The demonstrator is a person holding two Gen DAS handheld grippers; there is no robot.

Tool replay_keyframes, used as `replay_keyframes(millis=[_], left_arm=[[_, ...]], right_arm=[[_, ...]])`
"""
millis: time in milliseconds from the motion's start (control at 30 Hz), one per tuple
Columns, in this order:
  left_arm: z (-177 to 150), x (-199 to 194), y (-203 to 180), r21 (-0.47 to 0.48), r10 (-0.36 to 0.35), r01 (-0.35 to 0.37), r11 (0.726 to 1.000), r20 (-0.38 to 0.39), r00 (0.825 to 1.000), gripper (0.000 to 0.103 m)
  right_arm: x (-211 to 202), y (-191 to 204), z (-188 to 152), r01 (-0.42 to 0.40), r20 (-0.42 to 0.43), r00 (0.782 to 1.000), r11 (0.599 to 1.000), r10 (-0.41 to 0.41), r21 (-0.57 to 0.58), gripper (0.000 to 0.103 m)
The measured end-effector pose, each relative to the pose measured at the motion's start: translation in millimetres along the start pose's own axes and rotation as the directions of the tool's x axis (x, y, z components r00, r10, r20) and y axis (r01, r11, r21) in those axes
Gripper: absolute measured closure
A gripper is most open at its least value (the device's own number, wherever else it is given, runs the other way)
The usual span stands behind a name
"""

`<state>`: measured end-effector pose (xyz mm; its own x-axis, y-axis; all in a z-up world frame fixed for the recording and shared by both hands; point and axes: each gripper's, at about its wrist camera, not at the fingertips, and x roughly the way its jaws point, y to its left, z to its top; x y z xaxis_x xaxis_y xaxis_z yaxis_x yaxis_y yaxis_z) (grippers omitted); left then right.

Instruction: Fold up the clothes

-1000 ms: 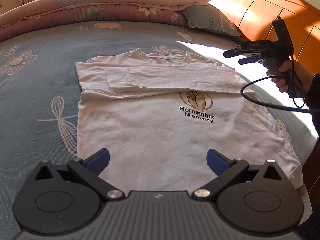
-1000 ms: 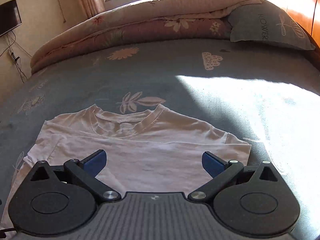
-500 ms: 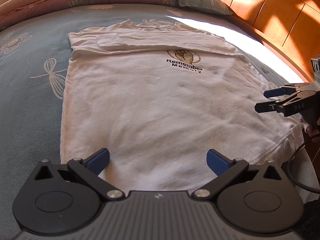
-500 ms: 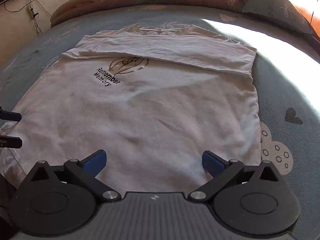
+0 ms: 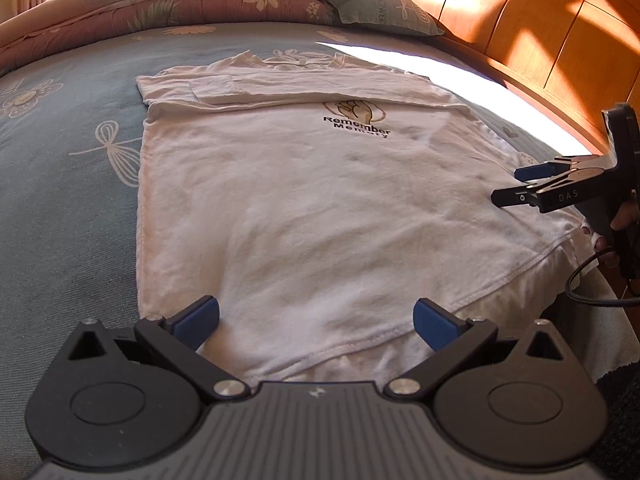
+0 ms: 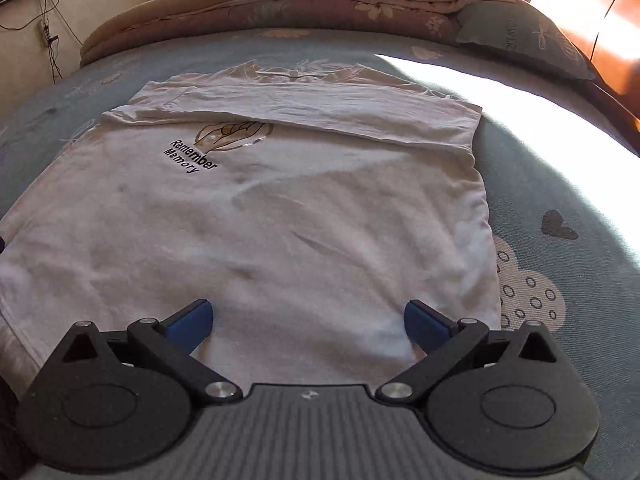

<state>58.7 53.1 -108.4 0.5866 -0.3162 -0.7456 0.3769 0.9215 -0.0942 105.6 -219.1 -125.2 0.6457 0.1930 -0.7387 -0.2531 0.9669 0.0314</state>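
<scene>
A white T-shirt (image 5: 304,200) with a "Remember Memory" print lies flat on the blue bed sheet (image 5: 60,168), its sleeves folded in across the chest. My left gripper (image 5: 316,320) hangs open over the shirt's hem, nothing between its blue pads. In the left wrist view the right gripper (image 5: 520,184) shows at the right edge, held by a hand (image 5: 624,216) above the shirt's hem corner. In the right wrist view the same T-shirt (image 6: 280,220) fills the middle, and my right gripper (image 6: 308,320) stands open over its near right corner, holding nothing.
A rolled floral quilt (image 5: 180,4) and a teal pillow (image 5: 380,12) lie at the far end of the bed. A wooden headboard (image 5: 540,32) runs along the right. A cable (image 5: 592,280) hangs from the right gripper past the bed's edge. Bright sunlight falls on the sheet (image 6: 540,120).
Both grippers have pulled back from the collar end down to the shirt's hem. The right gripper dropped from high near the headboard to the hem's right corner. Both stayed open.
</scene>
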Motion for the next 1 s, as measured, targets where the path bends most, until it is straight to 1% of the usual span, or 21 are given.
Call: replay_keyframes(millis=[33,133,200,267,367,467,533,600,633,667,767,833,867,900,933,1000], left_arm=[[-0.3,0.4,-4.9,0.03,0.027,-0.027,0.999,-0.016,1.0,0.001],[3.9,1.1,-9.6,0.025,0.07,-0.069,0.997,-0.056,0.996,0.001],[8.3,2.1,-11.3,0.026,0.088,-0.086,0.996,-0.072,0.993,0.001],[11.3,1.1,-17.5,0.067,0.109,-0.105,0.992,-0.065,0.992,0.001],[7.9,-2.1,-23.8,0.107,0.116,-0.108,0.988,-0.075,0.99,0.001],[-4.4,-11.0,-21.1,0.065,0.03,-0.022,0.998,-0.114,0.993,0.001],[-10.5,-18.5,-22.4,0.061,0.013,-0.006,0.998,-0.121,0.993,0.001],[-9.4,-24.5,-23.3,0.038,-0.026,0.031,0.999,-0.129,0.991,0.001],[-7.7,-27.1,-24.5,0.03,-0.04,0.043,0.999,-0.116,0.992,0.001],[-3.8,-28.8,-26.8,0.018,-0.07,0.072,0.997,-0.097,0.993,0.001],[5.8,-24.8,-34.2,-0.009,-0.172,0.172,0.985,-0.068,0.983,0.001],[7.1,-16.7,-38.6,-0.031,-0.217,0.215,0.976,-0.094,0.972,0.001],[4.5,-13.4,-39.4,-0.043,-0.228,0.225,0.973,-0.113,0.967,0.001],[0.3,-11.7,-39.2,-0.054,-0.225,0.22,0.974,-0.131,0.965,0.001],[-4.8,-15.3,-38.8,-0.054,-0.22,0.215,0.975,-0.119,0.968,0.001],[-11.9,-20.4,-33.1,-0.105,-0.238,0.225,0.969,-0.143,0.961,0.001]], right_arm=[[-0.9,-0.2,-1.4,0.002,0.004,1.0,1.0,-0.002,0.002,0.0],[-2.4,-0.3,-4.5,0.008,0.018,1.0,1.0,-0.008,0.009,0.0],[-2.1,0.9,-5.1,0.015,0.022,1.0,1.0,-0.015,0.008,0.0],[-2.1,1.6,-5.4,0.02,0.025,0.999,1.0,-0.02,0.01,0.0],[-2.7,1.9,-6.9,0.022,0.033,0.999,1.0,-0.022,0.011,0.0],[-3.0,2.2,-8.0,0.023,0.04,0.999,1.0,-0.023,0.01,0.0],[-3.0,2.2,-8.6,0.023,0.045,0.999,1.0,-0.024,0.011,0.0],[-2.8,2.2,-8.9,0.024,0.048,0.999,1.0,-0.025,0.013,0.0],[-2.6,2.5,-8.8,0.026,0.049,0.998,1.0,-0.027,0.014,0.0],[-2.5,2.8,-8.8,0.028,0.05,0.998,0.999,-0.029,0.016,0.0],[-2.6,3.8,-8.6,0.034,0.05,0.998,0.999,-0.035,0.019,0.0],[-2.6,3.7,-8.2,0.034,0.049,0.998,0.999,-0.035,0.019,0.0],[-2.6,3.8,-8.1,0.034,0.047,0.998,0.999,-0.035,0.019,0.0],[-2.7,3.9,-8.0,0.035,0.046,0.998,0.999,-0.036,0.019,0.0],[-3.0,4.1,-8.1,0.036,0.046,0.998,0.999,-0.037,0.019,0.0],[-3.1,4.1,-8.5,0.036,0.046,0.998,0.999,-0.037,0.019,0.0]])
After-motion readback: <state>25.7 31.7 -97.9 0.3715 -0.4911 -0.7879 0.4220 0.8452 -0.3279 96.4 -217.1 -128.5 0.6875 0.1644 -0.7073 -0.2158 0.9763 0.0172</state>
